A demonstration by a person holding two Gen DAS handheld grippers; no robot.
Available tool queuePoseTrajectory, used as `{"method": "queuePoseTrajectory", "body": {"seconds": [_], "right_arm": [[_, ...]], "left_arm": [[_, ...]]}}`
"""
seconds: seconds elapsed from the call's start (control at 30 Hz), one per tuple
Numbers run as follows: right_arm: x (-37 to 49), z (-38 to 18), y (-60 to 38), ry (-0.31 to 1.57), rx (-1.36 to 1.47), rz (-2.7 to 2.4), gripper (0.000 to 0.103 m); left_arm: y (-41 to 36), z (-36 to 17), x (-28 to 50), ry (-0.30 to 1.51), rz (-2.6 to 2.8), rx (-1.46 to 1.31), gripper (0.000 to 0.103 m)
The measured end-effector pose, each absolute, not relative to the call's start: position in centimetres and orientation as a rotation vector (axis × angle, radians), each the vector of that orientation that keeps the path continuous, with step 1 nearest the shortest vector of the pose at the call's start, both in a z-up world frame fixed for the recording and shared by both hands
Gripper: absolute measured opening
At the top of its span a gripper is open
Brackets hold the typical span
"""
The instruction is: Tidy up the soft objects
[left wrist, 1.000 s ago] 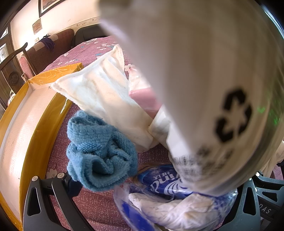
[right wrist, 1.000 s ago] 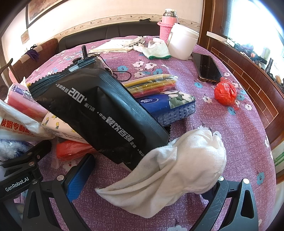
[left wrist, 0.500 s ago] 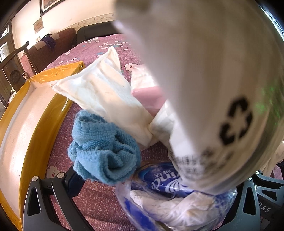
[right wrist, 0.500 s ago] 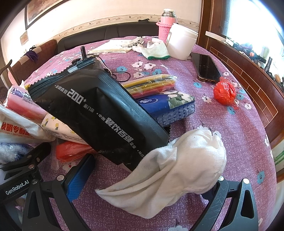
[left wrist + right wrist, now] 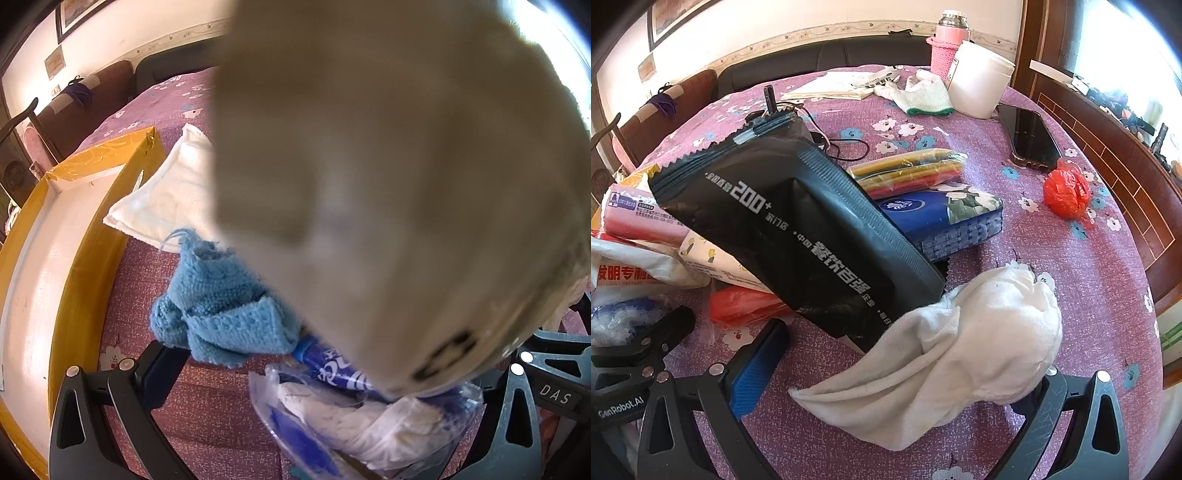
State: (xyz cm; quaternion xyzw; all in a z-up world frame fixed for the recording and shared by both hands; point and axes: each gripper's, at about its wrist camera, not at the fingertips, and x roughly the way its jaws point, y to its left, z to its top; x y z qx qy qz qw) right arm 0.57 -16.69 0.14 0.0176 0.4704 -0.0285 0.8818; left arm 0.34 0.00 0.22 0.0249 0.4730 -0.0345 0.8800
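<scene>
Table [image 5: 1052, 258] has a purple floral cloth. Yellow-rimmed tray [image 5: 85, 236] sits at its left edge. Blurred white bag [image 5: 388, 184] fills most of the left wrist view; whether it's gripped, can't tell. Black pouch [image 5: 798, 236] leans on the tissue pack [image 5: 945, 218]. White cloth [image 5: 945, 354] lies between the right gripper [image 5: 897, 376] jaws, spread wide. Blue cloth [image 5: 221, 306] lies crumpled beside the tray, at the left gripper [image 5: 314, 373]; jaws spread.

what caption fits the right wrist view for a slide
Open right gripper straddles a white cloth on the purple floral tablecloth, beside a black pouch and blue tissue pack.
</scene>
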Motion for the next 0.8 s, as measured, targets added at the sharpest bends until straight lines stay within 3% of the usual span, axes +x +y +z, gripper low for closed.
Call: {"method": "queuePoseTrajectory", "body": {"seconds": [0.5,0.67,0.8], "right_arm": [[0.0,0.4,-16.8,0.996,0.060,-0.093,0.102],[-3.9,3.0,-17.7,0.905,0.096,-0.078,0.102],[-8.4,8.0,-18.9,0.661,0.093,-0.087,0.102]], "left_arm": [[1.1,0.9,-1.7,0.968,-0.113,-0.048,0.103],[3.4,6.2,-6.6,0.731,-0.141,-0.062,0.103],[7.3,11.6,-11.3,0.472,-0.150,-0.130,0.103]]}}
